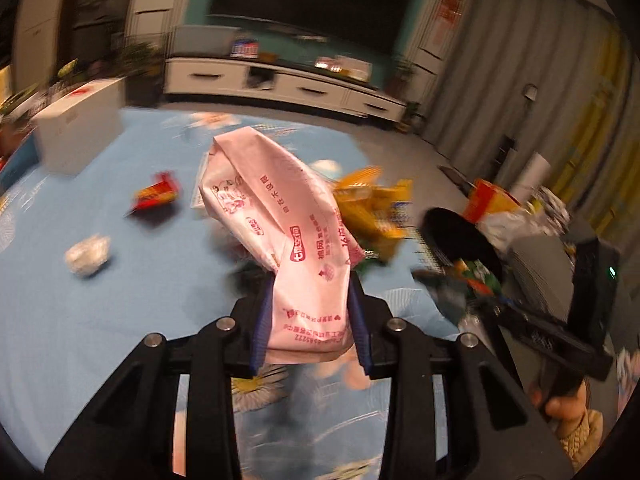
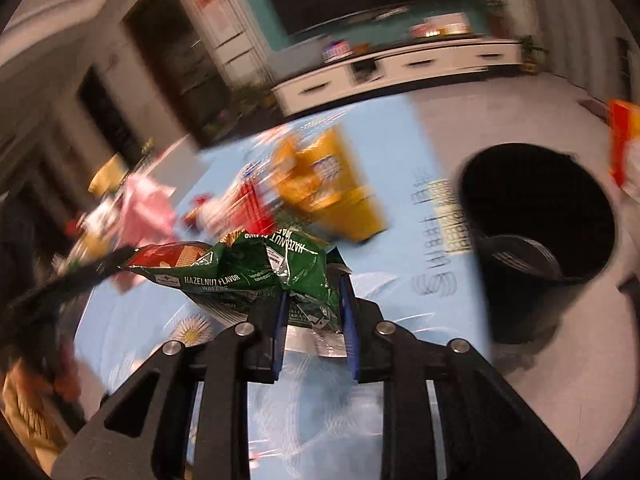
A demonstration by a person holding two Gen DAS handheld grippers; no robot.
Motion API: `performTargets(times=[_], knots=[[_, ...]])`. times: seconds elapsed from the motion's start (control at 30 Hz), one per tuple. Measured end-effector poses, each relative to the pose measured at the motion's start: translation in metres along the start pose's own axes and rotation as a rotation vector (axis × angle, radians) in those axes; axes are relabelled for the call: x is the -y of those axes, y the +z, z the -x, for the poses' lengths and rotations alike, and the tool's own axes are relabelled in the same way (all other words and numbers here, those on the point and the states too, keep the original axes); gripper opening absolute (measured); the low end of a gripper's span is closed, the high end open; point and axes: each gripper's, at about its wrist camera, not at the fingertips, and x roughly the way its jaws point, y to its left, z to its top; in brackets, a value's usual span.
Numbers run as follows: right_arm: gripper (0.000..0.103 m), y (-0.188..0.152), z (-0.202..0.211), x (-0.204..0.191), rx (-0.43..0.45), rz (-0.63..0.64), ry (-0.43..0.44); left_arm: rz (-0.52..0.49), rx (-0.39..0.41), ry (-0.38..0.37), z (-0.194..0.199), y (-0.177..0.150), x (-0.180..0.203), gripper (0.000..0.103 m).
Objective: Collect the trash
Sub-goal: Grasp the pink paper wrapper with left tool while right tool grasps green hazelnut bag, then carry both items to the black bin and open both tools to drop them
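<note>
left gripper (image 1: 312, 320) clamps a crumpled pink plastic wrapper (image 1: 280, 216), right gripper (image 2: 314, 316) a green foil wafer bag (image 2: 248, 268), both lifted off the table seemingly for the round black bin (image 2: 536, 216).

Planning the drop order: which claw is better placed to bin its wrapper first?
Right, probably. The right claw holds the green wafer bag with the black bin open just ahead-right. The left claw, gripping the pink wrapper, sits farther off.

Both fisheye views are dim and warm-toned, with dark rounded corners and bent edges. Motion blur smears the room, the blue worktop (image 1: 60, 320) and the black bin (image 2: 536, 216); the nearest objects stay sharper.
</note>
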Motion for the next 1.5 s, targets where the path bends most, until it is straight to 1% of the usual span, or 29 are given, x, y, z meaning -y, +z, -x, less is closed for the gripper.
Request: performTargets(times=[0.1, 0.17, 0.23, 0.37, 0.5, 0.6, 0.7, 0.73, 0.77, 0.8, 0.83, 0.87, 0.9, 0.97, 1.0, 1.07, 1.1, 1.13, 1.17, 1.23, 1.4, 1.43, 1.5], knots=[[0.025, 0.007, 0.015, 0.036, 0.066, -0.101, -0.073, -0.107, 0.002, -0.077, -0.013, 0.011, 0.047, 0.036], [0.025, 0.01, 0.025, 0.067, 0.103, -0.18, -0.133, -0.168, -0.006, -0.111, -0.025, 0.017, 0.074, 0.036], [0.025, 0.013, 0.031, 0.089, 0.122, -0.234, -0.188, -0.218, -0.011, -0.137, -0.04, 0.022, 0.099, 0.036], [0.025, 0.014, 0.036, 0.124, 0.138, -0.312, -0.261, -0.294, -0.048, -0.203, -0.076, 0.031, 0.144, 0.037], [0.026, 0.015, 0.035, 0.16, 0.15, -0.399, -0.312, -0.369, -0.081, -0.234, -0.118, 0.037, 0.186, 0.037], [0.027, 0.02, 0.029, 0.178, 0.152, -0.445, -0.32, -0.396, -0.108, -0.24, -0.145, 0.038, 0.205, 0.038], [0.028, 0.027, 0.017, 0.195, 0.151, -0.483, -0.329, -0.42, -0.131, -0.23, -0.171, 0.041, 0.221, 0.038], [0.03, 0.029, 0.014, 0.2, 0.153, -0.494, -0.325, -0.423, -0.146, -0.231, -0.182, 0.042, 0.225, 0.04], [0.035, 0.031, 0.011, 0.202, 0.148, -0.5, -0.326, -0.426, -0.153, -0.228, -0.188, 0.043, 0.227, 0.042], [0.044, 0.033, 0.006, 0.205, 0.138, -0.509, -0.332, -0.433, -0.168, -0.218, -0.198, 0.043, 0.229, 0.05], [0.052, 0.033, 0.001, 0.212, 0.125, -0.532, -0.335, -0.434, -0.173, -0.205, -0.203, 0.043, 0.231, 0.062], [0.064, 0.033, -0.003, 0.216, 0.115, -0.55, -0.332, -0.434, -0.173, -0.197, -0.207, 0.044, 0.23, 0.068], [0.065, 0.034, -0.004, 0.217, 0.113, -0.559, -0.325, -0.434, -0.172, -0.192, -0.21, 0.045, 0.232, 0.075], [0.066, 0.033, -0.003, 0.216, 0.115, -0.558, -0.315, -0.425, -0.174, -0.201, -0.208, 0.044, 0.229, 0.078], [0.066, 0.032, -0.001, 0.213, 0.114, -0.55, -0.317, -0.423, -0.174, -0.201, -0.206, 0.043, 0.228, 0.082], [0.067, 0.03, 0.005, 0.208, 0.122, -0.543, -0.292, -0.41, -0.173, -0.208, -0.197, 0.043, 0.224, 0.084], [0.067, 0.029, 0.009, 0.204, 0.128, -0.537, -0.278, -0.402, -0.169, -0.214, -0.191, 0.042, 0.221, 0.087], [0.068, 0.028, 0.013, 0.198, 0.136, -0.522, -0.274, -0.393, -0.162, -0.221, -0.185, 0.042, 0.218, 0.092], [0.069, 0.027, 0.017, 0.192, 0.142, -0.502, -0.274, -0.383, -0.156, -0.23, -0.178, 0.041, 0.214, 0.094], [0.073, 0.025, 0.029, 0.175, 0.168, -0.451, -0.283, -0.367, -0.13, -0.24, -0.157, 0.037, 0.207, 0.1], [0.097, 0.018, 0.058, 0.128, 0.274, -0.303, -0.295, -0.32, -0.07, -0.229, -0.109, 0.026, 0.182, 0.1], [0.1, 0.016, 0.064, 0.115, 0.305, -0.265, -0.287, -0.303, -0.057, -0.221, -0.099, 0.024, 0.174, 0.1], [0.1, 0.014, 0.069, 0.098, 0.349, -0.209, -0.246, -0.246, -0.027, -0.2, -0.079, 0.02, 0.153, 0.1]])
